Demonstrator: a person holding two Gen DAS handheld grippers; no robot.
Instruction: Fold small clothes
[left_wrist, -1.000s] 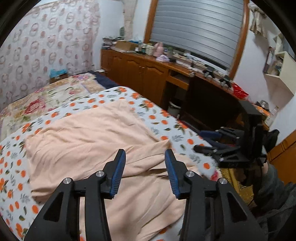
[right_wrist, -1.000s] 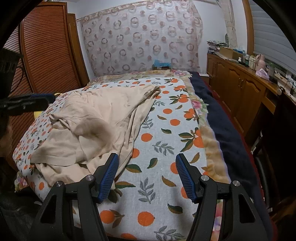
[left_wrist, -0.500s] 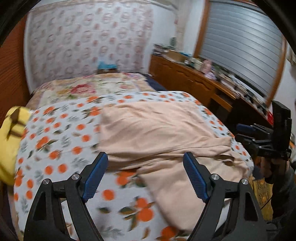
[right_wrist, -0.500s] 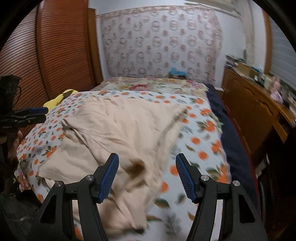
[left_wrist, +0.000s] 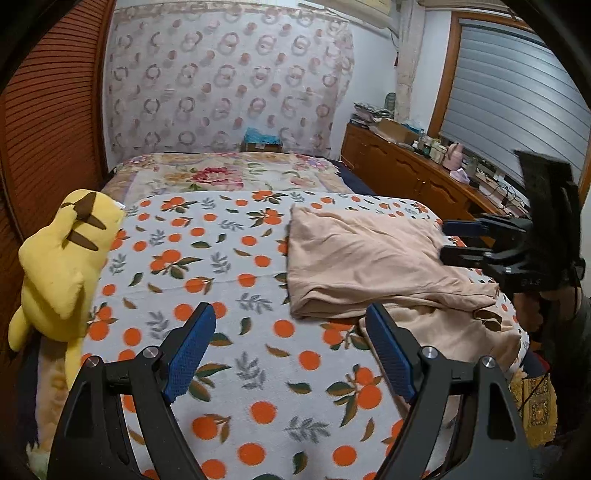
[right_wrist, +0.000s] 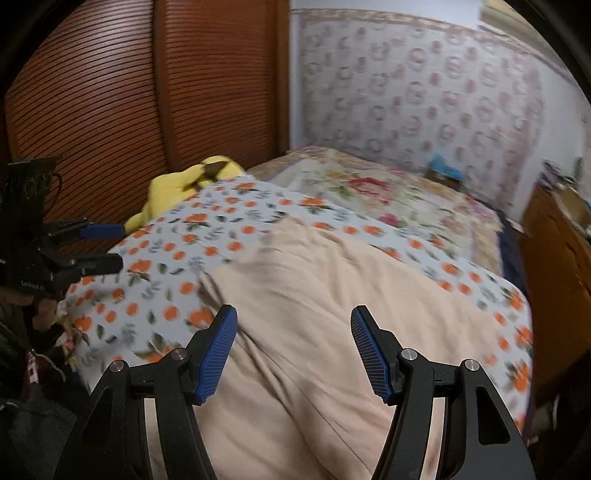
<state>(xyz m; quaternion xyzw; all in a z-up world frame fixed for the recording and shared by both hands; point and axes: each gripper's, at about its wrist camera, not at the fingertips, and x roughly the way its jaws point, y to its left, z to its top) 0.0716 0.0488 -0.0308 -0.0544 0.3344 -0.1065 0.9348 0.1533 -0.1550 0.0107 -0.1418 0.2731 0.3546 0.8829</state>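
A peach garment (left_wrist: 369, 258) lies rumpled and folded over on the right half of the orange-print bedspread (left_wrist: 221, 258). My left gripper (left_wrist: 289, 308) is open and hovers over bare bedspread just left of the garment's near edge, with nothing between its blue pads. My right gripper (right_wrist: 293, 310) is open above the garment (right_wrist: 314, 280), and no cloth is pinched between its pads. From the left wrist view, the right gripper (left_wrist: 465, 240) shows at the garment's far right edge. The left gripper (right_wrist: 99, 247) appears at the left edge of the right wrist view.
A yellow plush toy (left_wrist: 62, 258) sits at the bed's left edge by a slatted wooden wardrobe (right_wrist: 110, 110). A floral quilt (left_wrist: 221, 173) covers the far end of the bed. A cluttered wooden cabinet (left_wrist: 406, 170) runs along the right wall.
The left gripper's jaws have opened wider and it has swung left, off the garment onto bare bedspread. The right gripper has swung left from bare bedspread to above the garment.
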